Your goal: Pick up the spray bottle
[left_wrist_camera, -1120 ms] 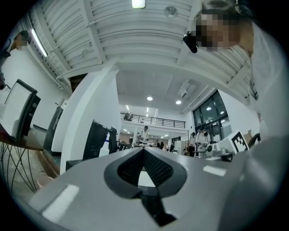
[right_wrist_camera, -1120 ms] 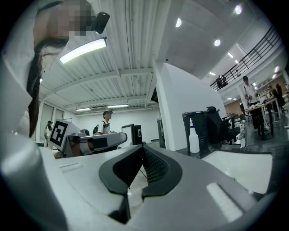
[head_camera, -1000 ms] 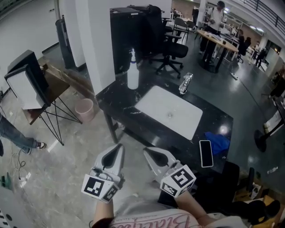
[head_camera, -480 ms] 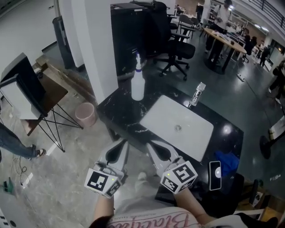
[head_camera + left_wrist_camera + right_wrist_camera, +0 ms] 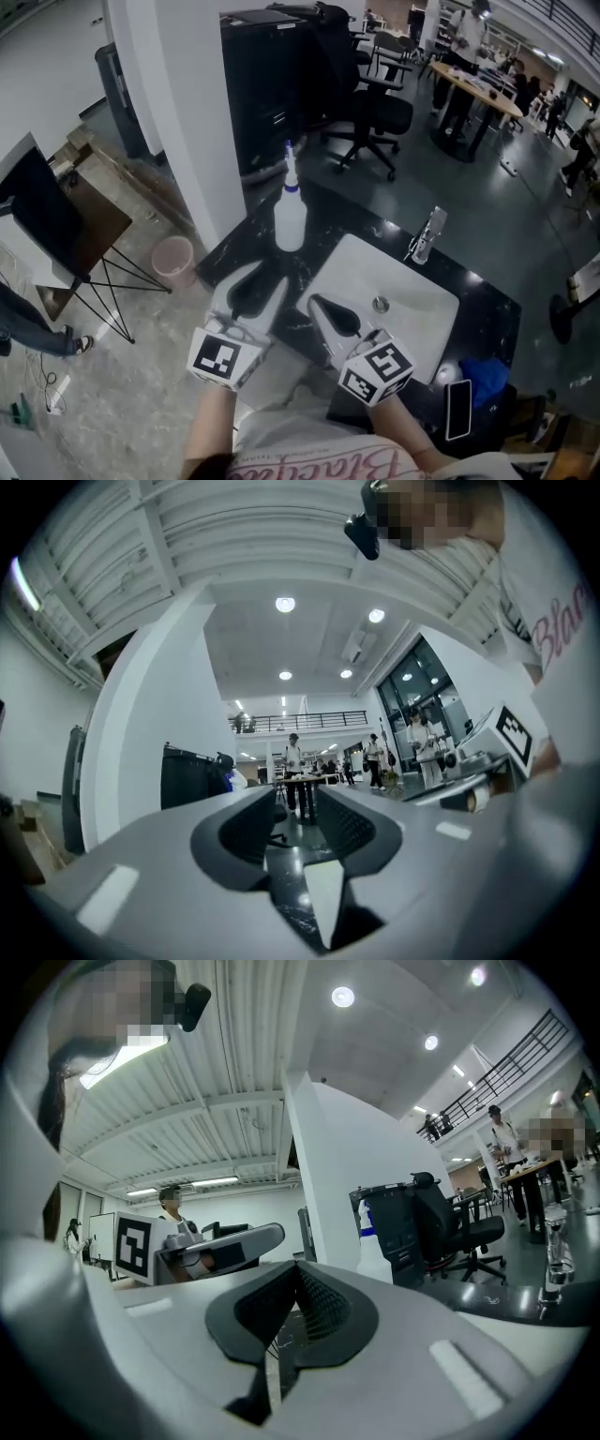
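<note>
Roughly level right tool (image 5: pixel 319 305), jaws together.

Upright white spray bottle (image 5: pixel 290 221), blue-collared, on black table (image 5: pixel 323 225) corner.

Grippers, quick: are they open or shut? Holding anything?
Left gripper: jaws opening, nothing between them.
Right gripper: shut, empty.

Left gripper (image 5: pixel 298 819) with grey jaws opening and nothing between them, above a dark glossy tabletop (image 5: pixel 281 878), and beyond it a white pillar (image 5: pixel 141 733), a black cabinet (image 5: pixel 187 780), a spray bottle (image 5: pixel 235 779) beside it, and distant people (image 5: pixel 293 759) round a table (image 5: pixel 305 782).
</note>
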### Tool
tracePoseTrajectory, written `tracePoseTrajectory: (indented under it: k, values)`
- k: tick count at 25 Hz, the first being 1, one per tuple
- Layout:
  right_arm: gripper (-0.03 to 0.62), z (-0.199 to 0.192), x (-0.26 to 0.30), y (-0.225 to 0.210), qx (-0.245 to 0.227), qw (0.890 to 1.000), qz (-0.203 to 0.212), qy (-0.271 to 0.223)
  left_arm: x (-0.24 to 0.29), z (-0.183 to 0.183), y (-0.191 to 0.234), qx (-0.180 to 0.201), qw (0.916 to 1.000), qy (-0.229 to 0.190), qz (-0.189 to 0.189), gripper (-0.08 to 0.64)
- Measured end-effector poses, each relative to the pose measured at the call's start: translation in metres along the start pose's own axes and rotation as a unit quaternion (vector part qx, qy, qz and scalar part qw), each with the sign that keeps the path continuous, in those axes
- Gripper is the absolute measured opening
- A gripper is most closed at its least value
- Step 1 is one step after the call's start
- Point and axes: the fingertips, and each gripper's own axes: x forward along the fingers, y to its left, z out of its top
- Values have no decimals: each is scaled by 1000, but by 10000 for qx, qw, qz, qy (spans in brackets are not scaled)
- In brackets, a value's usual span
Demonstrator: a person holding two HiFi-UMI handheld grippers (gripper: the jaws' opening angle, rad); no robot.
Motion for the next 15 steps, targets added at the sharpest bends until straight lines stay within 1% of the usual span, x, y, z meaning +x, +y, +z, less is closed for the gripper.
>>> tracePoseTrajectory:
  k: [3,5,8,10,12,15]
  values:
    - [2,0,9,-14,87,9997,-206,52,34,-5,19,224,9993,107,-265,183]
    - [2,1,14,-21,111,9994,-316,41,59,-15,29,344,9977,224,-540,237]
    - [2,2,20,-30,118,9989,-454,18,98,-35,44,445,9940,488,-876,273]
    - [2,4,22,-36,136,9987,-496,-16,123,-48,55,445,9924,691,-914,313]
    - [2,5,26,-42,159,9984,-535,-48,145,-60,67,445,9915,873,-853,345]
    - [2,5,30,-51,184,9982,-574,-32,170,-75,79,357,9908,1048,-779,353]
